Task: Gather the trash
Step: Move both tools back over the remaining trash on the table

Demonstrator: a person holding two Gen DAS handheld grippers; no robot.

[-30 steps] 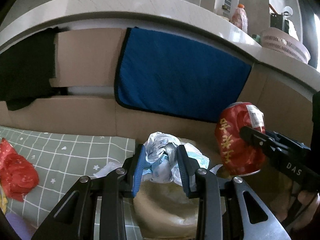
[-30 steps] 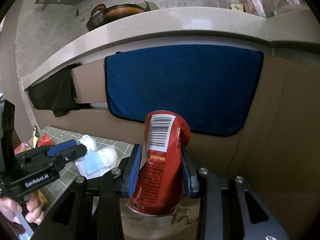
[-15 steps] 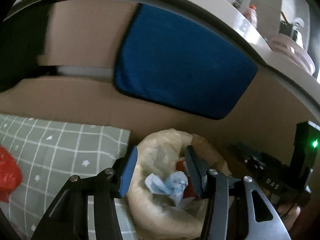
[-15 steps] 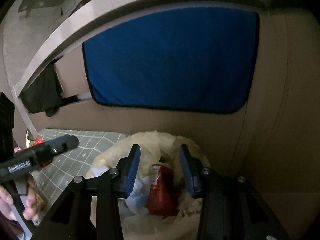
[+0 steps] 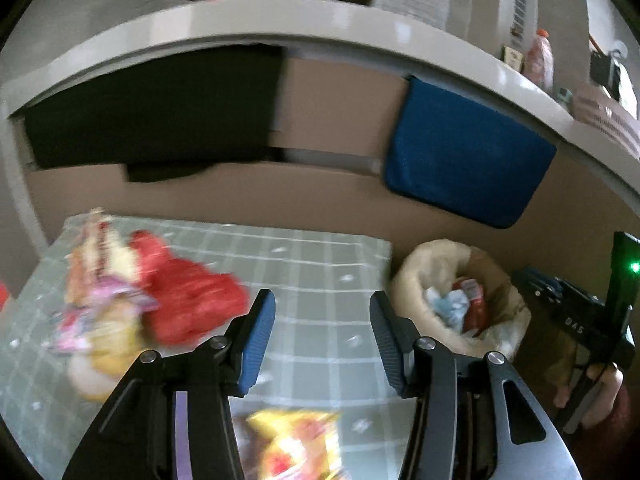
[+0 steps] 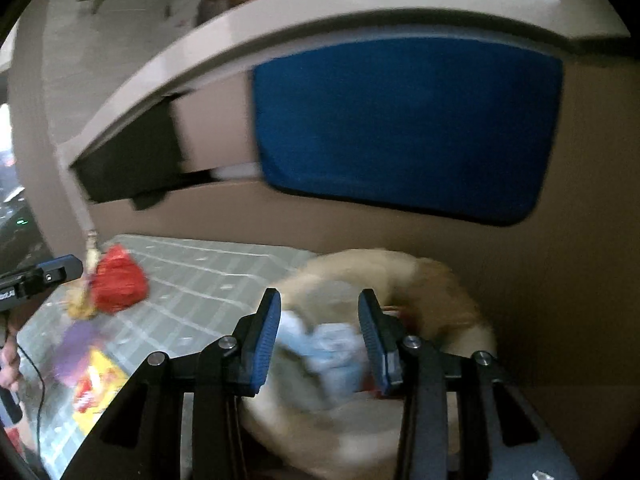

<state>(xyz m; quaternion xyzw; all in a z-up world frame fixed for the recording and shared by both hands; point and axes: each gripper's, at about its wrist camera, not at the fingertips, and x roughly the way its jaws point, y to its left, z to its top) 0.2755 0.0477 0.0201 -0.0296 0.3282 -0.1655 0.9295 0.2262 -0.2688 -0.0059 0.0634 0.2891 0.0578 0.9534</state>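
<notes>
**Trash dropped in the bag, both grippers now empty**

Trash bag point(image 5: 412, 276), a beige sack with its rim rolled down, stands just beside the right edge of the green checked cloth point(image 5: 304, 264), against the brown cardboard wall below the blue towel point(image 5: 464, 160). A second ago the right gripper point(image 6: 318, 336) was clamped on a red can and the left gripper point(image 5: 322, 336) on a wad of white-and-blue paper; both pieces now lie inside the bag, the crumpled paper point(image 5: 450, 304) next to the red can point(image 5: 472, 312) (only part of it shows). The left gripper has swung away from the bag to hang over the cloth, jaws spread wide with nothing between them. The right gripper hovers over the bag's mouth, its jaws parted and empty, having opened within the last second. Left of the bag, on the cloth, litter remains: a red crumpled wrapper point(image 5: 188, 304), a pink-and-yellow packet point(image 5: 100, 312) touching it, and a yellow snack packet point(image 5: 296, 444) nearest the left gripper.
</notes>
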